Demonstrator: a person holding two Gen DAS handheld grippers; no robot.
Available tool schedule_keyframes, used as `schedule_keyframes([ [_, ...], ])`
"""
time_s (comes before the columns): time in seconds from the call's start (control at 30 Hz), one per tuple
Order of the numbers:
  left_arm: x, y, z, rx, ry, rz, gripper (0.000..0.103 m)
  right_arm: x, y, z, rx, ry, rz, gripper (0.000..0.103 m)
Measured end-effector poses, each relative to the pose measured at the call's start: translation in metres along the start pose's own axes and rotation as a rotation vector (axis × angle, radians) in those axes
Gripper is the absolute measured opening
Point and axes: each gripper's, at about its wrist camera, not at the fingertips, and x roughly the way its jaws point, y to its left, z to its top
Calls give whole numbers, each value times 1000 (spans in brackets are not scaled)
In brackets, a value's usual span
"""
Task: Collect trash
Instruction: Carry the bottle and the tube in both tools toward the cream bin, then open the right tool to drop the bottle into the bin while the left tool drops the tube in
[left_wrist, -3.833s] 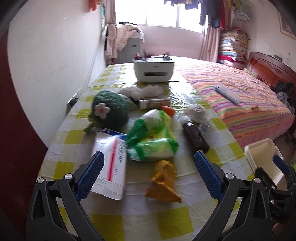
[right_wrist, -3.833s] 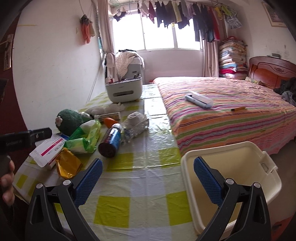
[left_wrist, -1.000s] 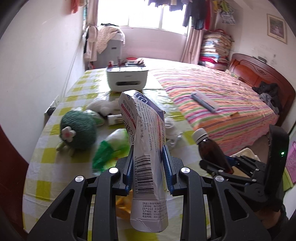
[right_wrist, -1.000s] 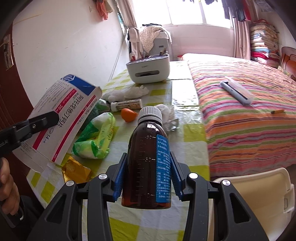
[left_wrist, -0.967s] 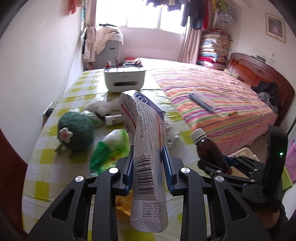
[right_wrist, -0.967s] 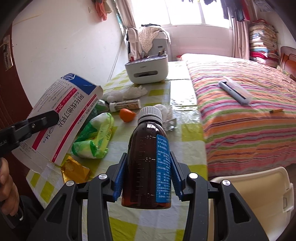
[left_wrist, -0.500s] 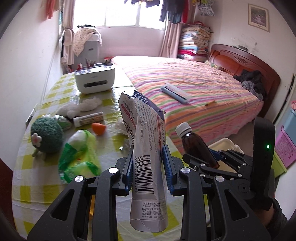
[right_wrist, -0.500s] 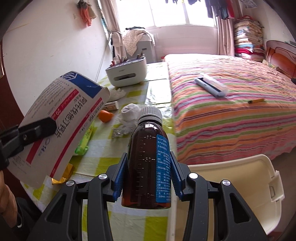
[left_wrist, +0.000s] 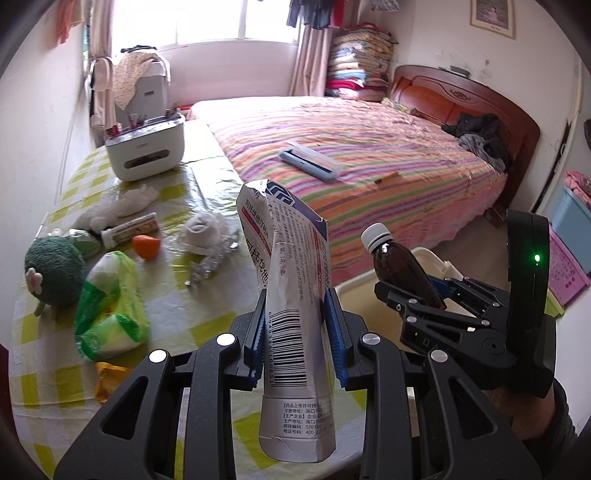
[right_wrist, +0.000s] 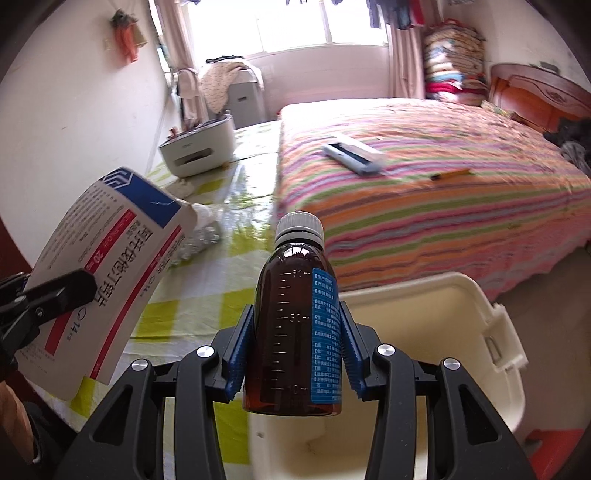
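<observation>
Left claw: clamped on a crumpled medicine box; blue pads press its 2 narrow sides, and the box's long axis stands up and away along the fingers, torn end uppermost.
Right claw: closed on a brown syrup bottle, held at mid-body; grey cap points up and forward, base at the pads' rear.
Bin: cream plastic tub on the floor at the corner of the bench, between bench and bed. In the right wrist view it lies directly under and ahead of the bottle.
Key relation: the right claw is the nearer of the 2 to the bin; the bottle already overhangs its open mouth. From the left wrist view the bin rim shows only past the box, to the right, partly hidden by the right claw.
Judged step: carrying both items to the bin; release not yet made.
Obstruction: the 2 claws sit close side by side, so the left one must pass over or beside the right to reach the opening.
Left on bench: green wrapper pack, orange foil scrap, orange cap-like piece, white wad, small tube, green knitted toy, white box unit.
Bed: striped cover, a long flat case on it; not in the way.
</observation>
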Motion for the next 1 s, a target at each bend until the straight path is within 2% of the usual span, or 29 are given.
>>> schedule_keyframes([
  [0.57,24,-62,-5,112,66,-88,29,-22,-64,-26,207,6,-105,43],
  [0.67,31,-68,-6,122,82,-105,29,-28,-70,-27,239,-20,-123,44],
  [0.73,35,-69,-5,126,93,-115,29,-33,-75,-26,271,-48,-140,52],
  [1.0,53,-88,-2,153,136,-172,31,-62,-95,-24,362,-186,-201,53],
])
